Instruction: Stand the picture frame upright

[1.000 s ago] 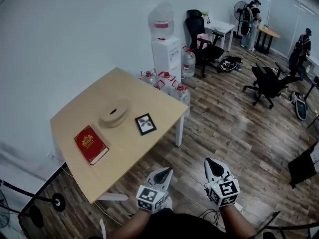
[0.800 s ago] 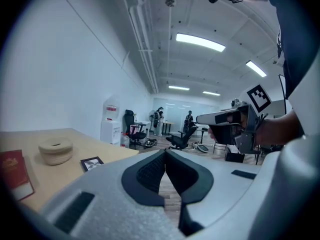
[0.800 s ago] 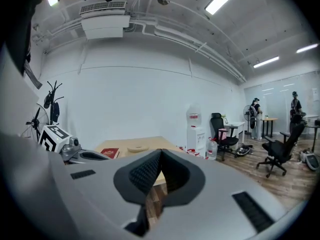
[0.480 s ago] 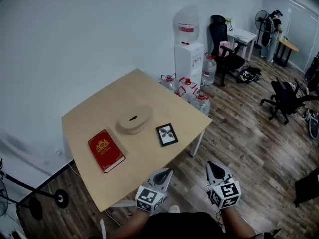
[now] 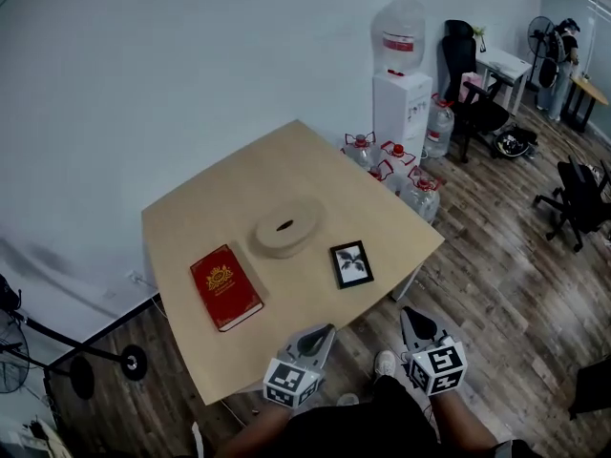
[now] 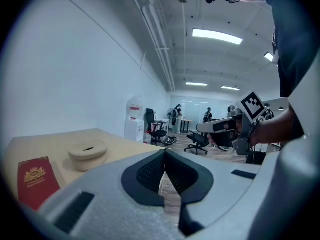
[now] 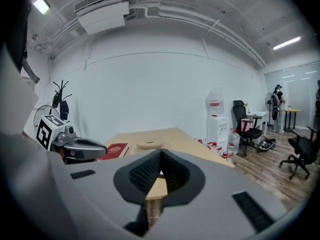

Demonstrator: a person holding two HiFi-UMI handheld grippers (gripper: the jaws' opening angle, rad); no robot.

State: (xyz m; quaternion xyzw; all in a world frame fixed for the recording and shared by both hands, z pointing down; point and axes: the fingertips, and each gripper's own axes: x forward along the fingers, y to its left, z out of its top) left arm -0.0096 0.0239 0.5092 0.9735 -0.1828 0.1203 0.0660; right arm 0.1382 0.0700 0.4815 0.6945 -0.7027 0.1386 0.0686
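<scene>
A small black picture frame (image 5: 351, 264) lies flat on the light wooden table (image 5: 220, 208), close to its near right edge. My left gripper (image 5: 323, 332) is shut and empty, just off the table's near edge, a little short of the frame. To its right, over the wooden floor, my right gripper (image 5: 410, 315) is also shut and holds nothing. In the left gripper view the shut jaws (image 6: 164, 154) cover the frame. The right gripper view shows its shut jaws (image 7: 160, 154) pointing at the table, and the frame is hidden behind them.
A red book (image 5: 225, 287) and a round wooden holder (image 5: 286, 228) lie on the table left of the frame. A water dispenser (image 5: 401, 93) and several water jugs (image 5: 391, 165) stand behind the table's right corner. Office chairs (image 5: 578, 198) are farther right.
The table and frame have come nearer to both grippers as I walked up to it. Both grippers stay shut and empty.
</scene>
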